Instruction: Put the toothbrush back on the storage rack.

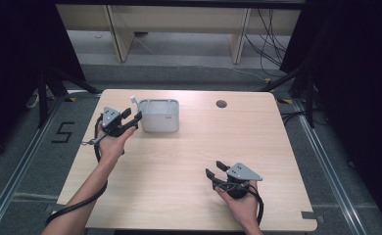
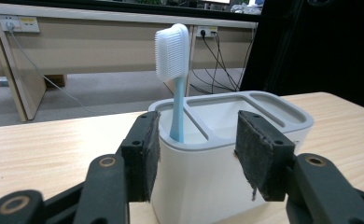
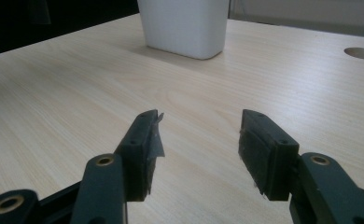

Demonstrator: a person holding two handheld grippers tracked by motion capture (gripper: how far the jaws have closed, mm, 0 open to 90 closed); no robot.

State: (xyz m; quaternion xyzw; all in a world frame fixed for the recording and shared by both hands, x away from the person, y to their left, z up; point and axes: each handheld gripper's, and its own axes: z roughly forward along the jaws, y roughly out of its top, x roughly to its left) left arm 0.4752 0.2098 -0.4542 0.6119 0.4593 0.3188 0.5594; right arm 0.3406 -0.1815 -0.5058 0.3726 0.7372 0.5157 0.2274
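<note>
Light wood desk point(image 1: 179, 166), round cable hole point(image 1: 222, 104) near its far edge. White holder point(image 1: 159, 115) stands on the far-left part of the desk; its top is divided into compartments. 1 toothbrush point(image 2: 174, 74), light blue handle with white bristle head, stands upright in the holder's left-hand compartment as seen in the left gripper view, head well above the rim.

Left claw point(image 1: 131, 119): held by the person's left hand point(image 1: 111, 142) just beside the holder's left side. Jaws apart, nothing between the pads. In the left gripper view, the left claw point(image 2: 196, 144) sits close against the holder's near wall, the jaws straddling the corner below the toothbrush; contact with the wall cannot be judged.

Right claw point(image 1: 215, 169): held by the person's right hand point(image 1: 240, 200) over the near-right part of the desk, well apart from the holder. Jaws apart, empty; the right gripper view shows bare desk between the right claw's point(image 3: 199, 135) pads, with the holder farther off at the top.
</note>
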